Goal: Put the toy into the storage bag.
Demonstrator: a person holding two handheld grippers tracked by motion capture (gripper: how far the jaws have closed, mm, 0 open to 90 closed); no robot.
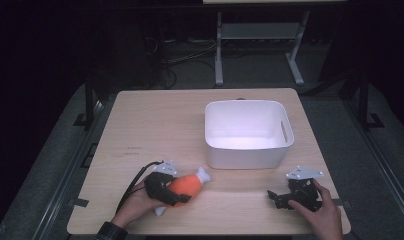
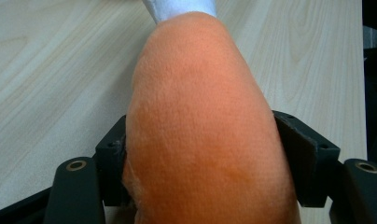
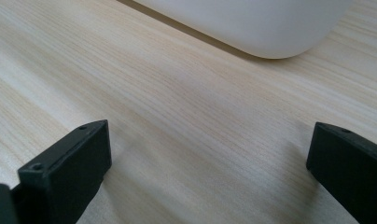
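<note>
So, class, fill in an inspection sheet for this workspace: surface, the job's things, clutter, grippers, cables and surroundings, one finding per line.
Surface: light wooden table, bare apart from the job's things.
Job's things: orange plush toy with white ends lies near the front edge; white bin stands behind it toward the right, nothing seen inside.
Clutter: nothing seen.
Grippers: left gripper has its jaws on either side of the toy's orange body, pads against the plush; right gripper rests on the table in front of the bin, jaws apart with nothing between them.
Cables: a black cable trails from the left gripper.
Surroundings: dark floor, a white table frame and tangled leads beyond the far edge.
</note>
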